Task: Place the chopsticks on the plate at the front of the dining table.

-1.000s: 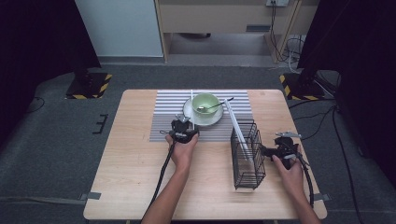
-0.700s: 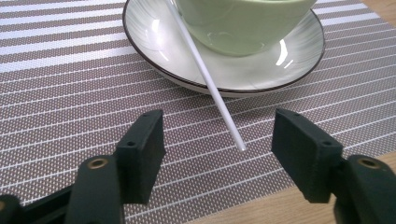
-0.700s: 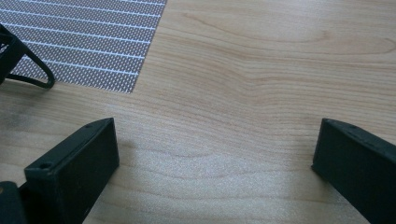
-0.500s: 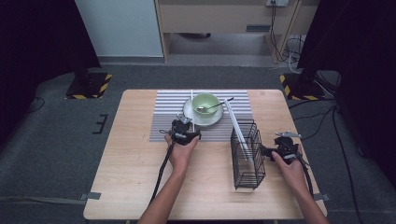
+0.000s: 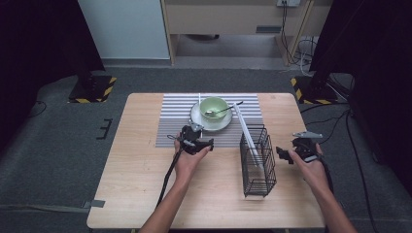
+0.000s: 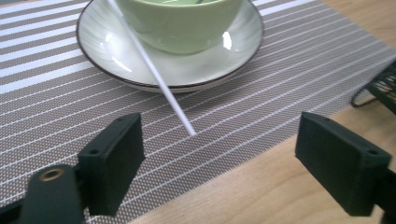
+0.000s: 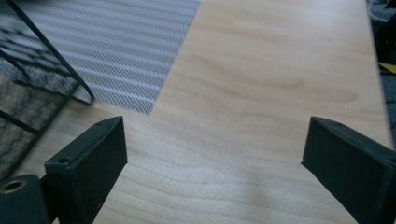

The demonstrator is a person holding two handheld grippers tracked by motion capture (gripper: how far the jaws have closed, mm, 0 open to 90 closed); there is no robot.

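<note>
Chopsticks are what I am working on: one white chopstick point(image 6: 152, 70) is lying across the rim of the saucer point(image 6: 243, 56) under the green bowl point(image 6: 182, 23), its near tip resting on the striped mat point(image 6: 261, 98). Its long axis is running from that tip away from me, up over the saucer's left side. My left gripper point(image 5: 194, 141) has just been opening, jaws now wide, nothing between them, so I am judging this stick placed. A second stick point(image 5: 248, 133) is leaning in the wire basket point(image 5: 257, 160), probably the one left. My right gripper point(image 5: 301, 150) is hanging open and empty over bare table.
</note>
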